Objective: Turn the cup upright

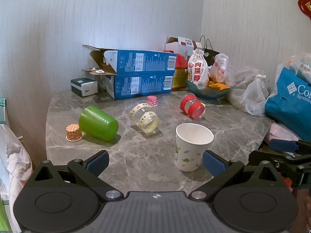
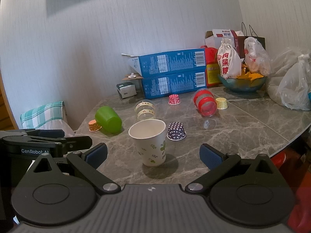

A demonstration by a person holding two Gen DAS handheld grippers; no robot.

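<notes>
A white paper cup with green prints stands upright on the grey marble table. A green plastic cup, a clear cup with a yellow band and a clear cup with red bands lie on their sides farther back. My left gripper is open and empty, its right pad beside the paper cup. My right gripper is open and empty, the paper cup just ahead between the pads.
Small cupcake liners: orange, pink dotted, purple dotted, yellow. Stacked blue boxes, a tissue pack, a glass bowl, plastic bags and a blue bag crowd the back and right.
</notes>
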